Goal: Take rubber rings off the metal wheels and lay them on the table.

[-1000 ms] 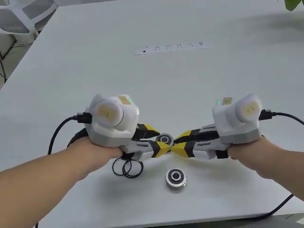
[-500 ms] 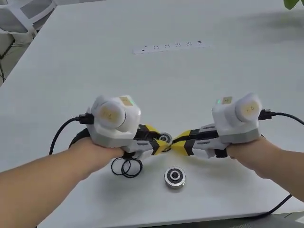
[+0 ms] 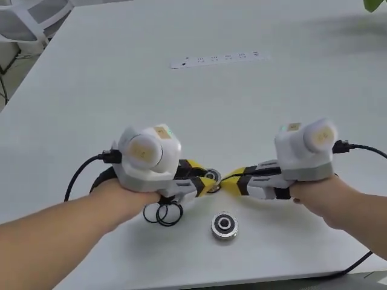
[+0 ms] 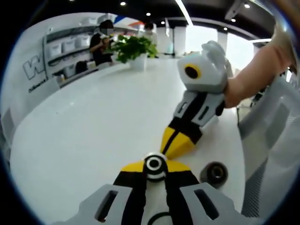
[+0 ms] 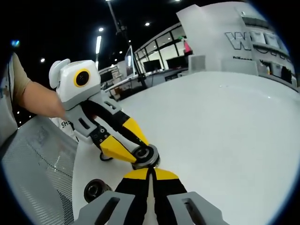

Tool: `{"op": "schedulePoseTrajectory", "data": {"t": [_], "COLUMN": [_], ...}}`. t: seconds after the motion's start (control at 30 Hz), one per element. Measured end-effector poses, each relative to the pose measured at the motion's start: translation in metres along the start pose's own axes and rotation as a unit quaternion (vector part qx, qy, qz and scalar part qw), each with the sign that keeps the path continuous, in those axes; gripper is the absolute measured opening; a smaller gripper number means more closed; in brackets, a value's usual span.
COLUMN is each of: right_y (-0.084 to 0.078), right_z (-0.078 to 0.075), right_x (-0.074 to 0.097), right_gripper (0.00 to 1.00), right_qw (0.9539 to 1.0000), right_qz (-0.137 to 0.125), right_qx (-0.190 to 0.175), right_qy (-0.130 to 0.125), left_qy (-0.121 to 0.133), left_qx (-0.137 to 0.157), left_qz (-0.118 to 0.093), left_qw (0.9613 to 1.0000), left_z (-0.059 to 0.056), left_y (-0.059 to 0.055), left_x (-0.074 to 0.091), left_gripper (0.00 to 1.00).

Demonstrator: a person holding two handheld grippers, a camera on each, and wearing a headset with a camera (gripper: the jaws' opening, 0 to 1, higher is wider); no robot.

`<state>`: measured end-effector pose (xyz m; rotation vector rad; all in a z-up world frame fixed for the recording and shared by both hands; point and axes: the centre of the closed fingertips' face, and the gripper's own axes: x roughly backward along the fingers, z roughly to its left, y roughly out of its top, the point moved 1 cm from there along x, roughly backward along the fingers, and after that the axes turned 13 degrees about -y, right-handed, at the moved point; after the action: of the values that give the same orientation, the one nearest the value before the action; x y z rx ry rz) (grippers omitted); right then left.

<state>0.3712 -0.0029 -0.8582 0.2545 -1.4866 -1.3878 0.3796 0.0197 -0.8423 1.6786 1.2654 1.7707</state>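
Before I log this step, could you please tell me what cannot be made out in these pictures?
- Head view: the small silver metal wheel in the left gripper's jaws is too small to show whether it carries a rubber ring.
- Right gripper view: the right gripper's shut jaws hide any ring between them.
- Head view: loose black rubber rings overlap, partly behind the left gripper; count unclear.
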Motion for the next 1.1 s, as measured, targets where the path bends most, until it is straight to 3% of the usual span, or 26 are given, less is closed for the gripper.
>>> {"op": "schedulePoseTrajectory", "data": {"t": [0.23,0.33,0.47,0.53,0.6,0.7,0.97,1.1], "right_y": [0.001,0.001,0.003,0.005,0.013,0.011,0.013,0.014], "right_z": [-0.009,-0.010,-0.008,-0.006,-0.007,-0.005,-0.001,0.000], "right_x": [0.001,0.002,0.005,0.007,0.009,0.010,0.010,0.011], "right_gripper": [0.00,0.00,0.00,0.00,0.00,0.00,0.00,0.00], "right_qw": [0.9968,0.9926,0.9897,0.9867,0.9805,0.9825,0.9763,0.9761], "right_qz": [0.004,0.000,-0.007,-0.012,-0.027,-0.022,-0.024,-0.021], "right_qx": [-0.079,-0.121,-0.142,-0.161,-0.194,-0.184,-0.214,-0.215], "right_qy": [0.007,0.010,0.013,0.016,0.022,0.019,0.022,0.022], "left_qy": [0.005,0.008,0.008,0.008,0.010,0.011,0.024,0.027], "left_qx": [-0.010,-0.010,-0.012,-0.012,-0.012,-0.013,-0.013,-0.010], "left_qz": [0.006,0.006,0.009,0.010,0.011,0.014,0.017,0.017], "left_qw": [0.9999,0.9999,0.9999,0.9998,0.9998,0.9998,0.9995,0.9994], "left_z": [0.000,0.000,0.000,0.000,-0.001,-0.002,-0.004,-0.003], "left_y": [0.000,0.000,0.000,0.000,0.000,0.000,0.000,0.000], "left_x": [0.000,0.000,-0.001,-0.001,-0.001,-0.001,-0.001,-0.001], "left_gripper": [0.13,0.13,0.13,0.13,0.13,0.13,0.13,0.13]}}
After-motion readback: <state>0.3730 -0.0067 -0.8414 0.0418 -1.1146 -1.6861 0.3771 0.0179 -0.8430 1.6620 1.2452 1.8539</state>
